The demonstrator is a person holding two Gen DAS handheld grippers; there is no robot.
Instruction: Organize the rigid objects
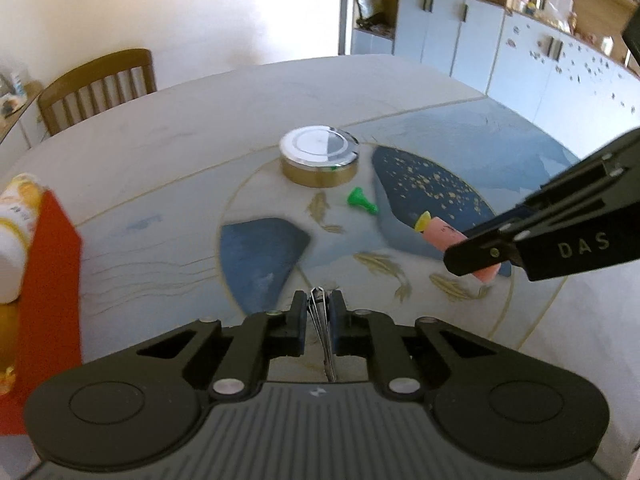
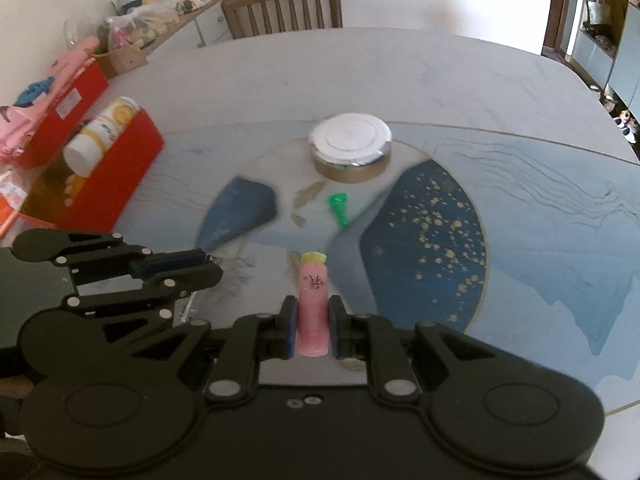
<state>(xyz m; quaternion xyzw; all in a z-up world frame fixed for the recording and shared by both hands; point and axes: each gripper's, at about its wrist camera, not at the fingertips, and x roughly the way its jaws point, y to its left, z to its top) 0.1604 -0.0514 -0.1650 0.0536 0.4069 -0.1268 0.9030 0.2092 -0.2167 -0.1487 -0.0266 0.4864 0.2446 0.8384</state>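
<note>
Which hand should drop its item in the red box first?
Probably left. The left tool, shut on tweezers, is right beside the red box; the right tool, holding the pink piece, is farther off.

left wrist: low, angled down | right wrist: same | shared: table (image 1: 160, 152), tin (image 2: 351, 140)

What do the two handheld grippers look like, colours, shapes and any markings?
Both are matte black plastic. The left gripper has a ribbed grey-black body, two round side lobes, silver pivot screws on linkage arms, and blue pads inside its short fingers. The right gripper has the same build; seen from the left camera, white letters "DAS" mark its side. No cables or sleeves show.
</note>
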